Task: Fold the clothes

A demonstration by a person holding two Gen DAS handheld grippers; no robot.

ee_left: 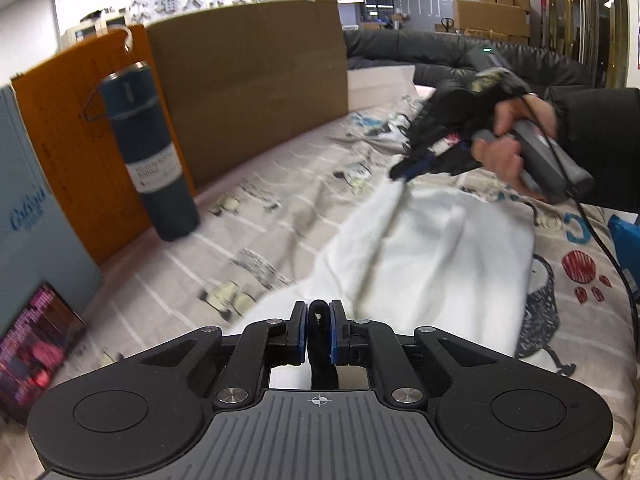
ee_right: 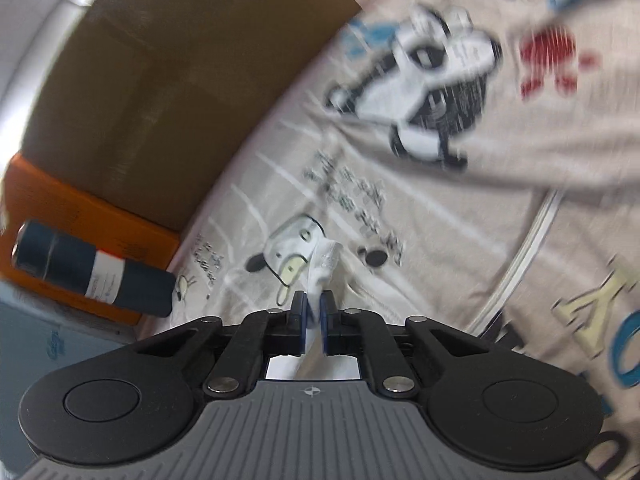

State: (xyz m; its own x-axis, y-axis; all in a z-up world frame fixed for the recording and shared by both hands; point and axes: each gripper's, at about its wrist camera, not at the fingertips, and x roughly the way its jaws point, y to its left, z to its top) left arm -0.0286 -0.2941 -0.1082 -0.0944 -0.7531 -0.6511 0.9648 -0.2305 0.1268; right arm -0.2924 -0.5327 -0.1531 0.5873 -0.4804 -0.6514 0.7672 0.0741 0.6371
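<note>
A white garment point(ee_left: 420, 248) lies spread on the cartoon-print bedsheet point(ee_left: 248, 216). My left gripper point(ee_left: 319, 310) is shut on a dark edge of the garment at its near end. My right gripper point(ee_left: 404, 172), held in a hand, is shut on the garment's far end. In the right wrist view my right gripper point(ee_right: 314, 304) pinches a strip of the white garment point(ee_right: 326, 260) above the bedsheet point(ee_right: 500, 152). That view is blurred by motion.
A dark blue bottle point(ee_left: 150, 152) stands by an orange box point(ee_left: 68, 152) and a brown cardboard sheet point(ee_left: 248, 80); the bottle also shows in the right wrist view point(ee_right: 92, 270). A lit phone point(ee_left: 32, 348) leans at left. A dark sofa point(ee_left: 460, 50) lies behind.
</note>
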